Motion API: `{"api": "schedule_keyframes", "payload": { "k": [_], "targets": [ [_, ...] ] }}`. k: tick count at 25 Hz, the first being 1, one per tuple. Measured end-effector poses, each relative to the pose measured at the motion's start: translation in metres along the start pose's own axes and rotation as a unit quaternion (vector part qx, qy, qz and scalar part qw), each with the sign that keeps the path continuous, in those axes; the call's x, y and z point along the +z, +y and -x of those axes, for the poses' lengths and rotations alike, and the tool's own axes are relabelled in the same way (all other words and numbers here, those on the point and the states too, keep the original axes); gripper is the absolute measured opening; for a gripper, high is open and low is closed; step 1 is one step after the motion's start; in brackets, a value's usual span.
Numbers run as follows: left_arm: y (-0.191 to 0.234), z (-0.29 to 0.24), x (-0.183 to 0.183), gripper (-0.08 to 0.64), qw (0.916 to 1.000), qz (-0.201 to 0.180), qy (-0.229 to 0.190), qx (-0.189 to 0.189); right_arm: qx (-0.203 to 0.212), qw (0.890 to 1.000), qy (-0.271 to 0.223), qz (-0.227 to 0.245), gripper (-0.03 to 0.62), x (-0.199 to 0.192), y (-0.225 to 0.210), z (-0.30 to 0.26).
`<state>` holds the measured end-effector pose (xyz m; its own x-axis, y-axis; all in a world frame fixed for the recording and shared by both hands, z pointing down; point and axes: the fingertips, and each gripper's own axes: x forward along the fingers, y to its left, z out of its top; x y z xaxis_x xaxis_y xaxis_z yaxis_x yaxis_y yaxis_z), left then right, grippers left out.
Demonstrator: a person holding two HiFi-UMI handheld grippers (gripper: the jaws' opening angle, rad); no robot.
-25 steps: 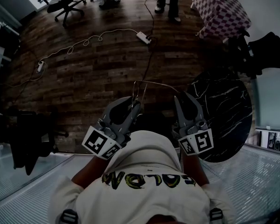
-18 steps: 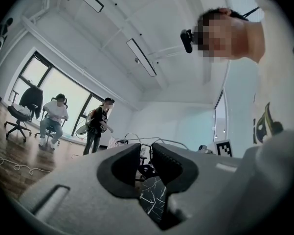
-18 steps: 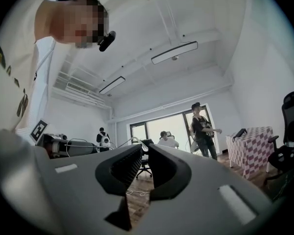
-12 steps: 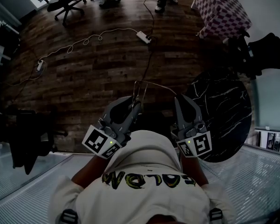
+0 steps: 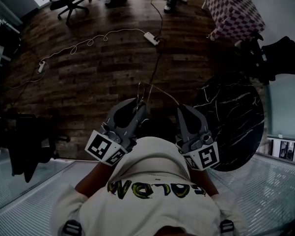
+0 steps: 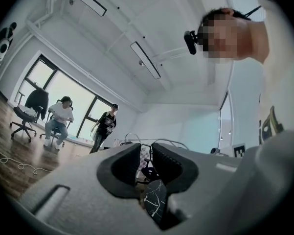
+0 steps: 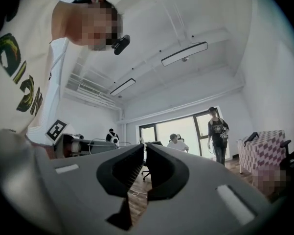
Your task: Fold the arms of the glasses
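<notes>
Pinching the glasses at the front frame, the left gripper has its jaws all but together, with the thin wire rims arching just past their tips. The right gripper has just been closing its jaws; only a narrow slit is left, and the end of one glasses arm runs in between their tips. The glasses hang in the air between the two grippers, resting on nothing. Below lies a dark wooden plank floor, crossed by a white cable leading to a power strip. A round black marble table stands at the right, an office chair in the far left corner. People stand and sit by a wide window.
</notes>
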<state>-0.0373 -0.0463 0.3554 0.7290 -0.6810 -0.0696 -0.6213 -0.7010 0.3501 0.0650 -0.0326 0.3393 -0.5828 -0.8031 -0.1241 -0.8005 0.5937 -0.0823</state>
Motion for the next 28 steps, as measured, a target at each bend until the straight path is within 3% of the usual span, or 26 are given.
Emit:
{"api": "schedule_keyframes", "payload": {
  "k": [28],
  "targets": [
    [0.006, 0.0, 0.016, 0.08, 0.9996, -0.004, -0.023, 0.015, 0.117, 0.993, 0.012, 0.027, 0.028, -0.013, 0.087, -0.014]
  ]
}}
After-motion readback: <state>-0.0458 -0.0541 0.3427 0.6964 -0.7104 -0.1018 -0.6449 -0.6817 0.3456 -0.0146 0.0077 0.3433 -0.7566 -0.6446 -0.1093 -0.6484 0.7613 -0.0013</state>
